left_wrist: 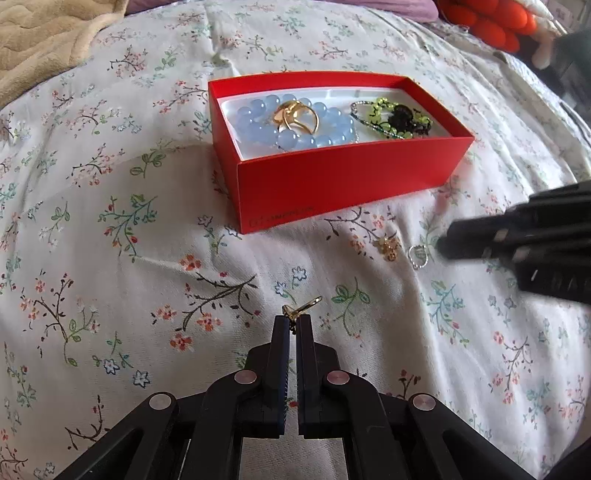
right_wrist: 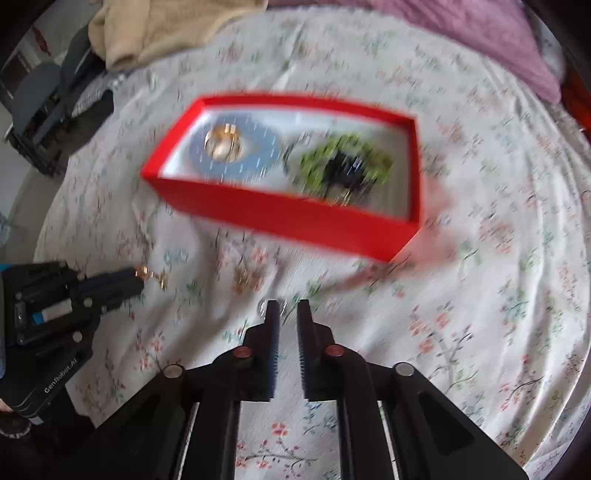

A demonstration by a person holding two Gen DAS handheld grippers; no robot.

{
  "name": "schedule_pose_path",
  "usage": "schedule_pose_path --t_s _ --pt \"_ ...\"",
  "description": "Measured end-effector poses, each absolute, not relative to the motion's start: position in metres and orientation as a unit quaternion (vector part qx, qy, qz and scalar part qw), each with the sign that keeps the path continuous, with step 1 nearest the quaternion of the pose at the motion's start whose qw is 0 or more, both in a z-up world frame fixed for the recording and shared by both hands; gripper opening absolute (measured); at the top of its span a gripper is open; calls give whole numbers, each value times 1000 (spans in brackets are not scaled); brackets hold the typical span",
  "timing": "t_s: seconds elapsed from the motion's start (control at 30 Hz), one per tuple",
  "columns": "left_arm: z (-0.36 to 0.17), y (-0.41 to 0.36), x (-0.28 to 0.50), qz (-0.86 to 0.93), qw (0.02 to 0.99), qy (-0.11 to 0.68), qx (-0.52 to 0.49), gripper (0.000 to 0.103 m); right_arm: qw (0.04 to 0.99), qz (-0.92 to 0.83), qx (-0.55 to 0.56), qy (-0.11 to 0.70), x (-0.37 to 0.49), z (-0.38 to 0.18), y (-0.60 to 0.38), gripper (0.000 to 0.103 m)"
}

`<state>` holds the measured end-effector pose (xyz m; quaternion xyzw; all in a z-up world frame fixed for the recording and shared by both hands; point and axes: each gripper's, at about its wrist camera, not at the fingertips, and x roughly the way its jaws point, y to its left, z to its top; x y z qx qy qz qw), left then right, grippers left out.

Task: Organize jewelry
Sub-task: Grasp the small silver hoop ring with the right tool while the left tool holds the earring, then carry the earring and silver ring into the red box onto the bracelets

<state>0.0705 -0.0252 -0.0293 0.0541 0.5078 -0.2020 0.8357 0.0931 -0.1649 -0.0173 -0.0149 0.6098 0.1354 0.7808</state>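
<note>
A red box [left_wrist: 343,184] sits on the floral bedsheet and holds a blue bead bracelet [left_wrist: 295,138], a gold ring [left_wrist: 297,114] and a green and black bead piece [left_wrist: 397,118]. My left gripper [left_wrist: 291,317] is shut on a small gold earring [left_wrist: 304,305], in front of the box. A gold cluster earring [left_wrist: 386,246] and a silver ring [left_wrist: 417,255] lie on the sheet to the right. My right gripper [right_wrist: 285,306] is slightly open, its tips at the silver ring [right_wrist: 263,307]. The right wrist view is blurred; the box [right_wrist: 295,214] shows there too.
A beige blanket [left_wrist: 48,33] lies at the back left. A purple cloth [right_wrist: 480,44] and an orange object [left_wrist: 491,22] lie at the back right. The floral sheet [left_wrist: 110,240] spreads around the box.
</note>
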Motion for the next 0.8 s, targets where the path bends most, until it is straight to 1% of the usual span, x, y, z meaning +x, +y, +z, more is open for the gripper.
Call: schedule_pose_path --t_s 0.07,0.1,0.13,0.23,0.3,0.33,0.37,0.4,0.43,0.57,0.8 --pt "-30 -26 70 -203 835 509 55 0 774 132 -28 618 95 -25 -159 50" --pt "-30 -27 69 -204 834 509 56 0 774 126 -42 619 96 -29 -156 53" --pt "-31 -27 70 -204 834 510 56 0 774 123 -50 619 97 -31 -153 54" --pt "-33 -28 70 -205 833 511 59 0 777 119 -65 615 100 -38 -145 53" --pt "-34 -28 70 -204 832 513 60 0 780 120 -78 610 103 -41 -139 51" --pt "-34 -28 70 -204 831 514 60 0 781 121 -84 607 104 -41 -135 44" --pt "-35 -28 70 -204 831 514 60 0 781 125 -87 606 105 -41 -131 35" --pt "-36 -28 70 -204 831 515 61 0 780 129 -87 606 107 -41 -128 30" --pt "-36 -28 70 -204 830 515 61 0 779 135 -88 606 108 -42 -125 21" --pt "-36 -29 71 -203 830 516 60 0 778 134 -108 604 107 -42 -116 20" --pt "-26 -28 72 -207 835 508 51 0 781 136 -80 604 106 -31 -125 20"
